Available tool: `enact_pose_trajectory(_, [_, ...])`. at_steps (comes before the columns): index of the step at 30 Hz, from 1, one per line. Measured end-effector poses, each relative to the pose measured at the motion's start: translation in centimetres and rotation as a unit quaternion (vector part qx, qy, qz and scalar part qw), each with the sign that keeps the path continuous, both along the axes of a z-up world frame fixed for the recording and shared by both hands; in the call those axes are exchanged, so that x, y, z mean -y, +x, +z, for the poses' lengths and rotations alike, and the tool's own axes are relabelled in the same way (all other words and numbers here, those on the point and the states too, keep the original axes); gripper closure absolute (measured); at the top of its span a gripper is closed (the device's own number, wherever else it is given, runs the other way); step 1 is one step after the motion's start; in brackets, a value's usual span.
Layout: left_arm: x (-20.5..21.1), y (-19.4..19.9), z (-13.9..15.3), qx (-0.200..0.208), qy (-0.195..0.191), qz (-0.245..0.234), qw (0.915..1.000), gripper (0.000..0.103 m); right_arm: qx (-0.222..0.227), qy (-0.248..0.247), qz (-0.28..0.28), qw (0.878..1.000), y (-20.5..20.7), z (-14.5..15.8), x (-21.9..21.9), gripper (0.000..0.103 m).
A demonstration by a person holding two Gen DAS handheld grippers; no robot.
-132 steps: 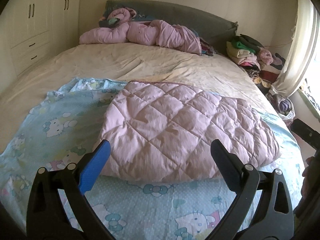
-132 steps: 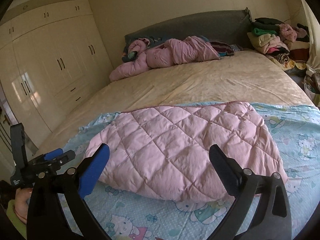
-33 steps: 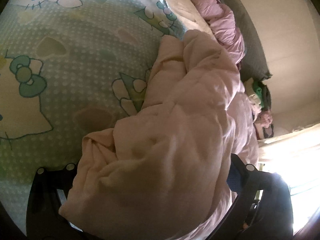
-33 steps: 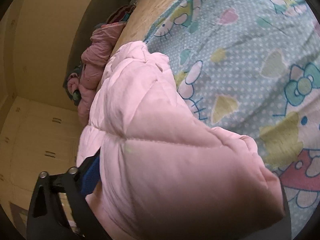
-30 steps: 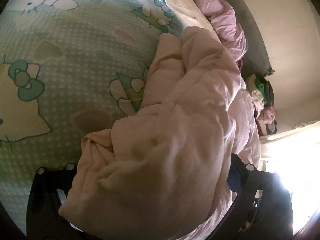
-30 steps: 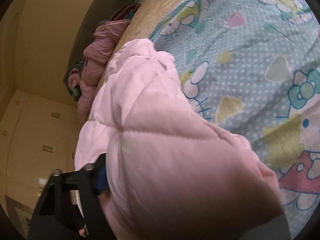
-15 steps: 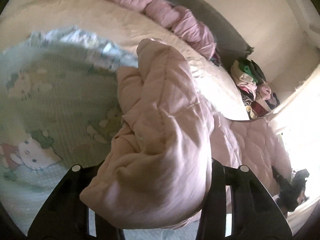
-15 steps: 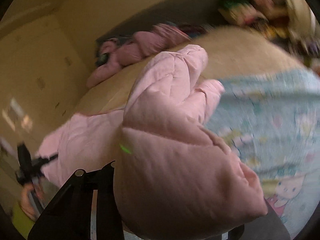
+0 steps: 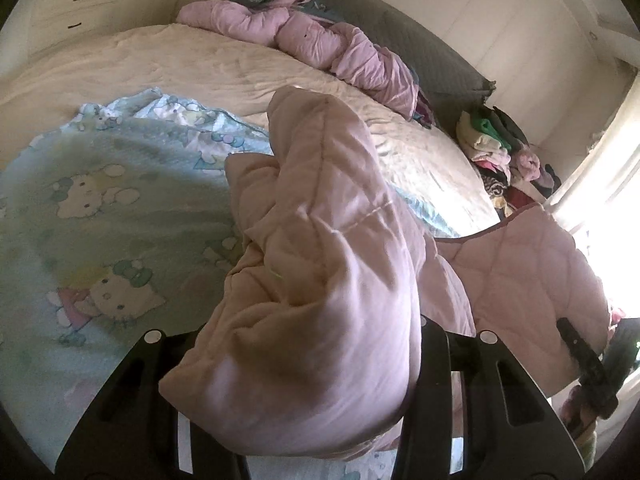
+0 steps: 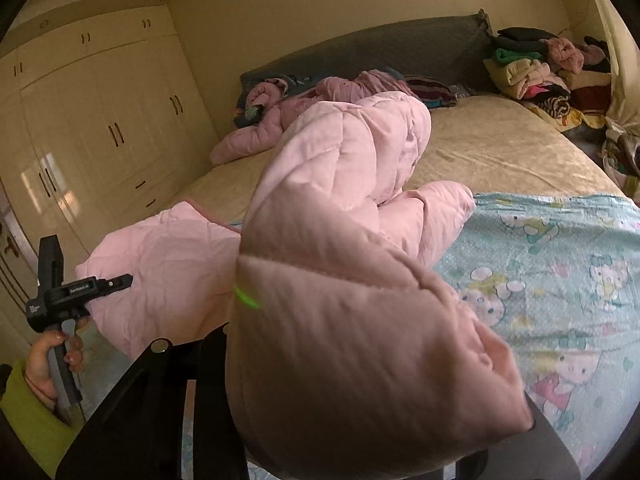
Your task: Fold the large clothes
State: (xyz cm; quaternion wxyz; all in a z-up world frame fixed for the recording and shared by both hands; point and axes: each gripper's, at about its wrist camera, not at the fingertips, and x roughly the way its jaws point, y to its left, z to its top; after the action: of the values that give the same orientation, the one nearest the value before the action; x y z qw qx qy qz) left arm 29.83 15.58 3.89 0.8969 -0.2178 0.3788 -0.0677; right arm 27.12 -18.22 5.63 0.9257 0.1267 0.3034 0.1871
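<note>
A second ago the pink quilted coat (image 9: 320,280) lay low on the cartoon blanket (image 9: 100,240) on the bed. Now both tools have squeezed shut on its two ends and lifted it up. The left gripper (image 9: 304,392) and the right gripper (image 10: 360,400) each pinch a thick bunch, so a fold can start.

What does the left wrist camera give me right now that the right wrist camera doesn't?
Left wrist only: the bright window and the right claw at the quilt's far corner. Right wrist only: the wardrobe doors and the hand holding the left claw. Both: the pink quilt bunched in that camera's own claw, the cartoon sheet, the headboard, and the clothes pile.
</note>
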Motion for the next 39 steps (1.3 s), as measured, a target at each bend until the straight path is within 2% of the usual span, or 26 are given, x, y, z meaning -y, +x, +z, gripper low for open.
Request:
enact_pose_trajectory(19, [-1.2,-6.4,-0.9,0.015,-0.002,-0.014,0.9998,0.07,-0.008,0.006,-0.023,1.0,-6.7,-1.6,1.1,0.069])
enact_pose_trajectory(31, [-1.7,-8.1,-2.4,0.007,0.006,-0.014,0.9999,0.069,-0.032,0.015,-0.056,0.998,-8.7,-3.2,2.3,0.069])
enact_pose_trajectory(39, [-1.9,-7.8,-3.4,-0.01,0.016,-0.011,0.9998,0.069,-0.072,0.043,-0.1,0.991,-8.6,-6.3,4.1,0.069])
